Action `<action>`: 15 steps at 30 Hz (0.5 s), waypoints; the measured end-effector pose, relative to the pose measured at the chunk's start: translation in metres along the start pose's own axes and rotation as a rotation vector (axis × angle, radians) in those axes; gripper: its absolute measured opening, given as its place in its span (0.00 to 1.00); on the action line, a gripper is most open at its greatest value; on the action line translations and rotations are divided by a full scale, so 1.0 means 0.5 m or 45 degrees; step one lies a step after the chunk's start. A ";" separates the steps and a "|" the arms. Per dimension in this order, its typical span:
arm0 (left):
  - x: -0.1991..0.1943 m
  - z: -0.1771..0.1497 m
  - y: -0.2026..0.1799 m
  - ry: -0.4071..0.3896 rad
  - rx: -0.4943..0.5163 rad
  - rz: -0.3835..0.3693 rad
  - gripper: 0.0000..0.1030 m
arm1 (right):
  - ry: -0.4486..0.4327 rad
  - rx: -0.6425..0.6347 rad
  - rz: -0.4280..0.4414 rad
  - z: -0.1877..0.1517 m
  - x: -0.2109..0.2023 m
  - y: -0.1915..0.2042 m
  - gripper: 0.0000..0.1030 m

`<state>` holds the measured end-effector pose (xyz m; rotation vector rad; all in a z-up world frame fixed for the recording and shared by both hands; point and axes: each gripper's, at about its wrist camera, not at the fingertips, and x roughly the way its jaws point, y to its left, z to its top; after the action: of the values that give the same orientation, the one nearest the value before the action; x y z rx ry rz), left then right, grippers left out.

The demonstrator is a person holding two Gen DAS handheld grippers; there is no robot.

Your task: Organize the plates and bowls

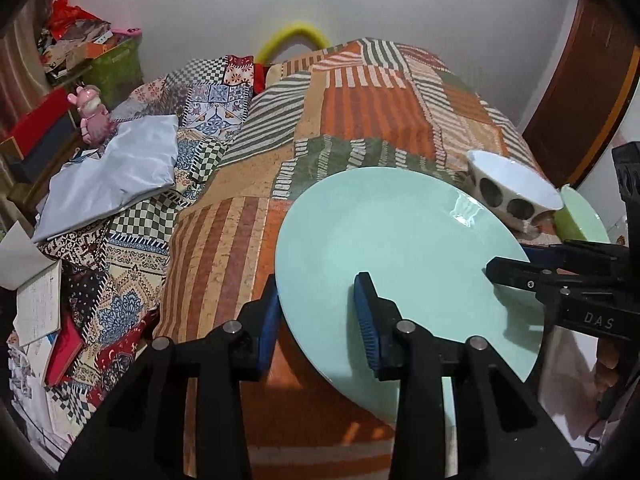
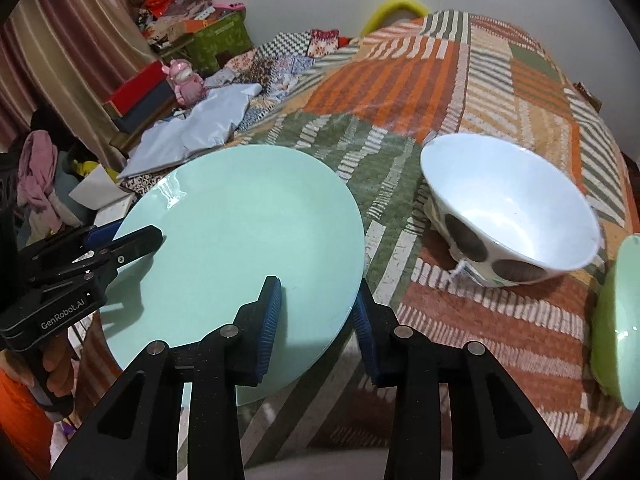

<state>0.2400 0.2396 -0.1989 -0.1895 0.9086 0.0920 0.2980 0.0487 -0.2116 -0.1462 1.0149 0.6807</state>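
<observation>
A pale mint plate (image 1: 392, 248) is held tilted above the bed's front edge. My left gripper (image 1: 322, 314) straddles its left rim, one blue pad above and one below. My right gripper (image 2: 318, 316) straddles its opposite rim (image 2: 240, 232) the same way. The jaws of both stand wide, and whether the pads press the plate is unclear. A white bowl with dark spots (image 2: 512, 216) sits tilted on the bedspread to the right; it also shows in the left wrist view (image 1: 512, 188). A green dish (image 2: 618, 324) lies at the far right.
The patchwork bedspread (image 1: 360, 100) covers the bed. A grey cloth (image 1: 116, 176), a pink toy (image 1: 92, 116), books and boxes crowd the left side. A yellow ring (image 1: 296, 36) stands by the far wall. A brown door (image 1: 588, 92) is at right.
</observation>
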 end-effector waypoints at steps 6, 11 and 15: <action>-0.052 -0.004 -0.028 -0.052 0.009 -0.001 0.35 | -0.063 0.005 0.003 -0.011 -0.053 0.002 0.32; -0.101 -0.013 -0.056 -0.091 0.021 -0.004 0.35 | -0.107 0.015 0.009 -0.025 -0.095 0.002 0.32; -0.139 -0.022 -0.082 -0.123 0.041 0.006 0.35 | -0.139 0.023 0.021 -0.043 -0.129 0.000 0.32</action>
<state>0.1952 0.1972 -0.1455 -0.1513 0.8142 0.0902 0.2599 0.0103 -0.1700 -0.0840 0.9177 0.6868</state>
